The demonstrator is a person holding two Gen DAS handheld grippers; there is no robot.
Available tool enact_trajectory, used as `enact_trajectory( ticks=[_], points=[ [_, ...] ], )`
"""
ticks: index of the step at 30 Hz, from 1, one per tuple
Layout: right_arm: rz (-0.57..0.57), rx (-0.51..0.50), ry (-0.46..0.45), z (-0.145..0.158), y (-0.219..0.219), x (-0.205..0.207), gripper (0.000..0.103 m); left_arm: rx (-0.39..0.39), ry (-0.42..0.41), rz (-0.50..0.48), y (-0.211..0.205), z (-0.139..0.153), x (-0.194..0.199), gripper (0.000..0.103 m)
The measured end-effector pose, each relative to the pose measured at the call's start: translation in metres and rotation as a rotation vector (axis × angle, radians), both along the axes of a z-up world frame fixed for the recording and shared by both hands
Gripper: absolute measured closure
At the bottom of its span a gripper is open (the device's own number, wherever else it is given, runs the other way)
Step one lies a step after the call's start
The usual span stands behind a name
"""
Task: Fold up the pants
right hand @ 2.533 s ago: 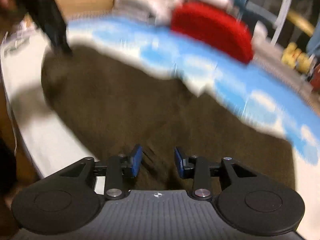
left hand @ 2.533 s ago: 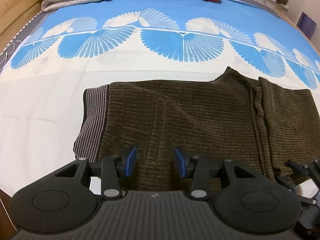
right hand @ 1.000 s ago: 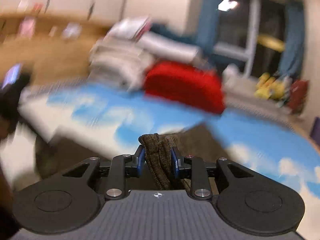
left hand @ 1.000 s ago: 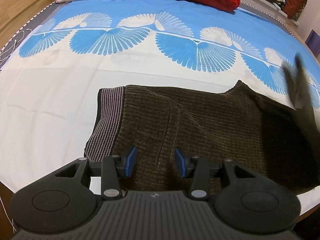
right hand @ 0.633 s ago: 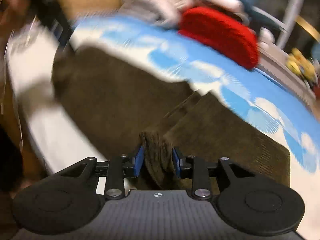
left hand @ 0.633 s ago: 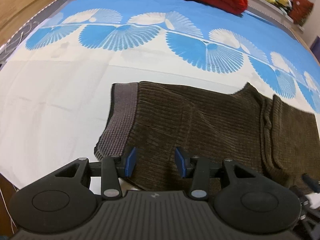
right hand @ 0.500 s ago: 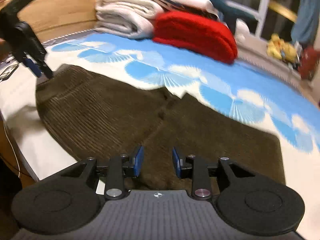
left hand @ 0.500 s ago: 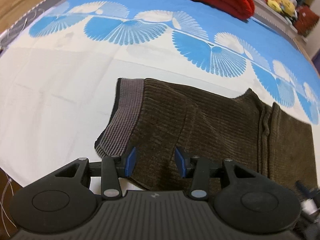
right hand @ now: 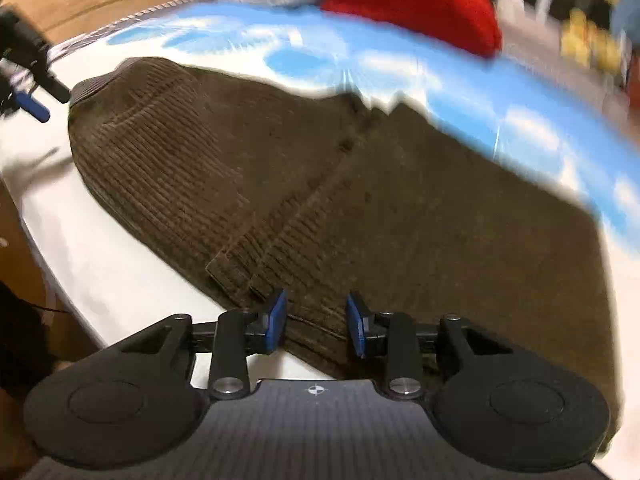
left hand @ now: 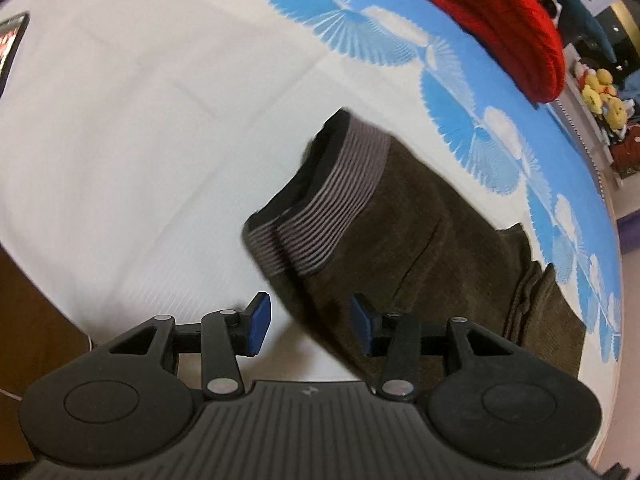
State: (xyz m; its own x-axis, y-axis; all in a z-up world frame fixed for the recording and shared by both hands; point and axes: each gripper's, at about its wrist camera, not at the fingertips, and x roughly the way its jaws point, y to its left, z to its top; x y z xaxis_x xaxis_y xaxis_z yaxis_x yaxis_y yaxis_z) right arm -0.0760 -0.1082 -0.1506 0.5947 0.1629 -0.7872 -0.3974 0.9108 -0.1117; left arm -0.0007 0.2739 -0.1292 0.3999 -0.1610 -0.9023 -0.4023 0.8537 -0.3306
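Note:
Brown corduroy pants [left hand: 420, 236] lie on the bed, legs folded back over the upper part. The grey striped waistband [left hand: 320, 208] points to the near left in the left wrist view. My left gripper [left hand: 308, 328] is open, just above the near edge of the pants by the waistband corner. In the right wrist view the pants [right hand: 360, 184] fill the middle, with the folded leg hems [right hand: 248, 268] near the bed edge. My right gripper [right hand: 316, 322] is open over that near edge, holding nothing. The left gripper [right hand: 24, 92] shows at the far left by the waistband.
The bed sheet [left hand: 120, 120] is white with a blue fan pattern [left hand: 360, 36]. A red blanket [left hand: 504, 20] and soft toys [left hand: 600, 92] lie at the far side. A dark phone-like object [left hand: 10, 44] sits at the left edge. The wooden bed edge [left hand: 36, 320] is near left.
My right gripper held the leg hems, carried them over the upper pants and let go. My left gripper swung left toward the waistband corner.

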Motion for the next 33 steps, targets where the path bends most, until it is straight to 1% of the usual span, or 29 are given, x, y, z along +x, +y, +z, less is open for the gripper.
enact_trajectory(
  ticks=[1, 2, 3, 4, 5, 6, 7, 8, 10, 11, 12, 13, 14, 15, 17, 18, 20, 22, 23, 24, 25, 26, 27, 28, 29, 30, 33],
  points=[
    [0.006, -0.007, -0.014, 0.005, 0.004, 0.0, 0.069, -0.002, 0.002, 0.004, 0.0, -0.003, -0.001, 0.053],
    [0.002, 0.018, -0.041, 0.012, 0.002, 0.002, 0.069, -0.012, -0.002, 0.009, 0.001, -0.005, -0.002, 0.051],
    [-0.006, 0.073, -0.079, 0.021, -0.001, 0.001, 0.069, -0.023, -0.005, 0.015, 0.002, -0.008, -0.002, 0.048],
    [-0.015, 0.105, -0.094, 0.024, -0.006, 0.006, 0.068, -0.035, -0.003, 0.025, 0.003, -0.013, -0.002, 0.048],
    [-0.038, 0.12, -0.085, 0.023, -0.009, 0.008, 0.068, -0.043, 0.002, 0.038, 0.004, -0.018, -0.002, 0.048],
    [-0.052, 0.101, -0.039, 0.015, -0.011, 0.011, 0.068, -0.048, 0.006, 0.053, 0.004, -0.022, -0.001, 0.048],
    [-0.051, 0.061, 0.041, 0.0, -0.01, 0.017, 0.068, -0.053, 0.008, 0.066, 0.005, -0.027, 0.001, 0.048],
    [-0.041, 0.062, 0.046, -0.005, -0.011, 0.014, 0.067, -0.059, 0.012, 0.08, 0.006, -0.032, 0.002, 0.047],
    [-0.071, 0.082, 0.0, 0.012, -0.018, 0.014, 0.067, -0.075, 0.016, 0.109, 0.005, -0.039, 0.007, 0.047],
    [-0.098, 0.118, -0.05, 0.026, -0.026, 0.013, 0.067, -0.079, 0.013, 0.119, 0.003, -0.042, 0.009, 0.046],
    [-0.124, 0.182, -0.111, 0.045, -0.038, 0.011, 0.067, -0.078, 0.007, 0.12, 0.001, -0.043, 0.013, 0.044],
    [-0.145, 0.226, -0.142, 0.059, -0.05, 0.011, 0.067, -0.072, 0.001, 0.119, -0.002, -0.044, 0.016, 0.044],
    [-0.167, 0.258, -0.164, 0.071, -0.063, 0.014, 0.066, -0.064, -0.004, 0.114, -0.005, -0.046, 0.019, 0.042],
    [-0.193, 0.286, -0.186, 0.082, -0.078, 0.016, 0.066, -0.052, -0.005, 0.109, -0.009, -0.047, 0.022, 0.038],
    [-0.237, 0.312, -0.209, 0.096, -0.106, 0.019, 0.064, -0.029, -0.014, 0.099, -0.017, -0.049, 0.026, 0.031],
    [-0.263, 0.314, -0.217, 0.099, -0.123, 0.021, 0.064, -0.016, -0.02, 0.094, -0.021, -0.05, 0.027, 0.028],
    [-0.318, 0.292, -0.227, 0.097, -0.152, 0.031, 0.064, 0.02, -0.029, 0.089, -0.029, -0.05, 0.028, 0.027],
    [-0.423, 0.274, -0.207, 0.079, -0.18, 0.035, 0.064, 0.044, -0.042, 0.097, -0.033, -0.05, 0.025, 0.027],
    [-0.482, 0.28, -0.175, 0.066, -0.193, 0.039, 0.064, 0.061, -0.051, 0.101, -0.036, -0.05, 0.023, 0.029],
    [-0.569, 0.294, -0.111, 0.054, -0.205, 0.043, 0.064, 0.084, -0.061, 0.099, -0.039, -0.049, 0.02, 0.037],
    [-0.616, 0.339, -0.097, 0.049, -0.214, 0.042, 0.064, 0.107, -0.071, 0.089, -0.042, -0.048, 0.018, 0.043],
    [-0.645, 0.389, -0.097, 0.046, -0.219, 0.035, 0.064, 0.12, -0.08, 0.083, -0.044, -0.047, 0.017, 0.054],
    [-0.661, 0.421, -0.092, 0.044, -0.225, 0.032, 0.064, 0.129, -0.082, 0.084, -0.046, -0.044, 0.017, 0.066],
    [-0.66, 0.424, -0.096, 0.043, -0.229, 0.03, 0.064, 0.151, -0.078, 0.083, -0.049, -0.04, 0.018, 0.07],
    [-0.651, 0.412, -0.108, 0.042, -0.232, 0.028, 0.064, 0.179, -0.073, 0.074, -0.053, -0.034, 0.019, 0.076],
    [-0.641, 0.403, -0.119, 0.044, -0.234, 0.025, 0.064, 0.209, -0.072, 0.065, -0.059, -0.027, 0.021, 0.08],
    [-0.628, 0.394, -0.129, 0.045, -0.246, 0.024, 0.064, 0.313, -0.071, 0.052, -0.085, -0.001, 0.03, 0.085]
  ],
)
